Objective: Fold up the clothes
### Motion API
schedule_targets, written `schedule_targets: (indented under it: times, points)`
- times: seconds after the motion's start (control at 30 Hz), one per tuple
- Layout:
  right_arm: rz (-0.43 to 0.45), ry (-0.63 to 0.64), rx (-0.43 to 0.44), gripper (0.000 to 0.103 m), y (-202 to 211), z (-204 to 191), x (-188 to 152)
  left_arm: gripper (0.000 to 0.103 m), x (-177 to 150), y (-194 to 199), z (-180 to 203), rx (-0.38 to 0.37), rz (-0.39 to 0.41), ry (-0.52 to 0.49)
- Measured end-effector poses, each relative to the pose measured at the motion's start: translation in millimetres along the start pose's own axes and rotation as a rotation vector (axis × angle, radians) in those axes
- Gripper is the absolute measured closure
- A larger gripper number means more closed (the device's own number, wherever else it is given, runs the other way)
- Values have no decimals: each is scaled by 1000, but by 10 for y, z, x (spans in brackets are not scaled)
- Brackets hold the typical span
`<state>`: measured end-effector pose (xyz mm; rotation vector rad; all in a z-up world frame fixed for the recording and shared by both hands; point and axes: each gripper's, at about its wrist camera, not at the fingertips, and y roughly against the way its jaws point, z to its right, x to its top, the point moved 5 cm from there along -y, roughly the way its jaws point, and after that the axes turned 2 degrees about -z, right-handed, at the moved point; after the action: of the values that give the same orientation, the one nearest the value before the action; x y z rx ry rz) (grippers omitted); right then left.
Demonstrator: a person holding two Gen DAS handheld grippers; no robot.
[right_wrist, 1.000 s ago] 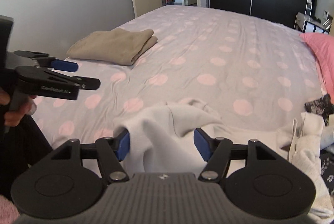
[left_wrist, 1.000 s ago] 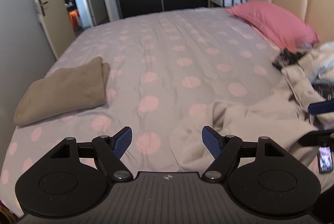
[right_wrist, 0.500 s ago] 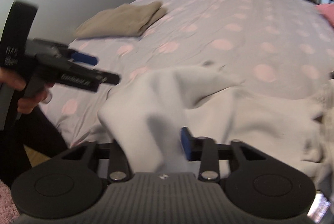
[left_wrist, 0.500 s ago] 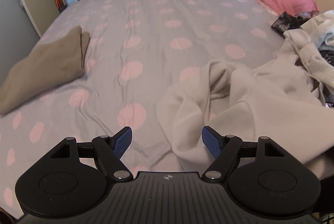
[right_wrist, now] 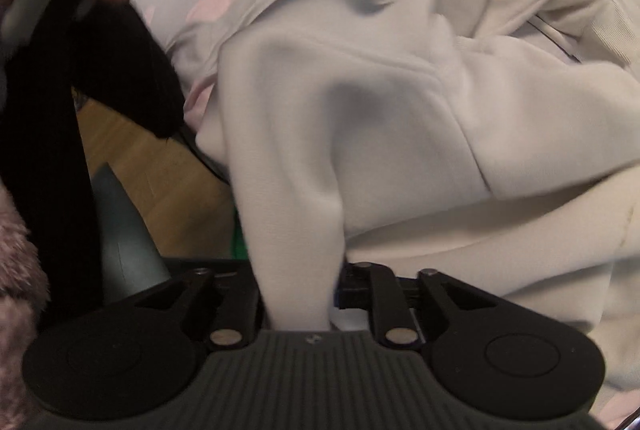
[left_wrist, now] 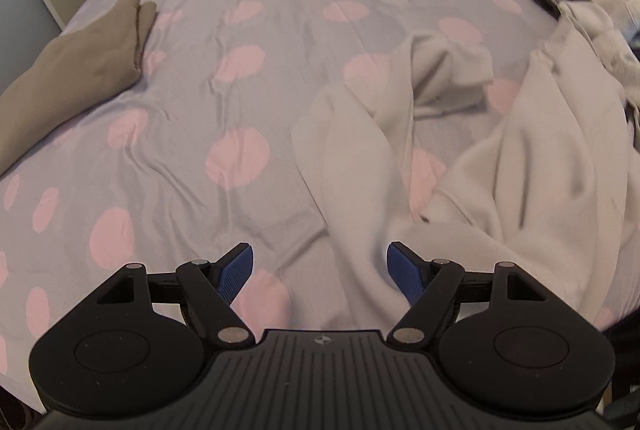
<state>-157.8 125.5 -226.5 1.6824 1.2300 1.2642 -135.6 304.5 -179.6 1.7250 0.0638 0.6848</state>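
Soft, rumpled cream fleece garment (right_wrist: 400, 117)

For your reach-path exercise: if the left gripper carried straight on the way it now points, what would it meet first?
Probably the cream garment: a fold of it lies between the open fingers of the left gripper, with the spotted bedsheet under it. Depth is hard to judge.

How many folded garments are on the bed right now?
1: the tan folded garment lies at the left edge of the bed in the left wrist view. The cream garment and the heap at the right are unfolded; that heap may hide others.
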Motion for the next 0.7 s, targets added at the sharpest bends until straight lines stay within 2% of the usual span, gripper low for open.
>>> schedule_targets:
  times: [0.03,0.07,0.2,0.3,0.43,0.53,0.6,0.63,0.7]
  points:
    - [10,-12,9,64,51,23,5,30,-9,-1,2,3,0,-6]
    - [19,-13,7,56,106,33,6,30,-14,2,0,9,3,-10]
    - [68,23,-45,50,364,4,12,30,-18,30,-30,11,9,-5]
    - [113,23,-61,47,582,-42,18,30,-6,58,-29,-18,7,8]
    - [176,4,-65,36,884,-220,-28,30,8,164,-16,-78,24,26]
    - [207,38,-108,34,1086,-354,9,30,26,254,-1,-104,45,33]
    - [230,64,-135,30,1218,-448,42,30,25,287,9,-109,48,35]
    - [241,77,-156,24,1250,-474,73,30,22,299,15,-115,47,36]
    - [256,103,-215,23,1250,-469,162,30,18,326,34,-145,44,45]
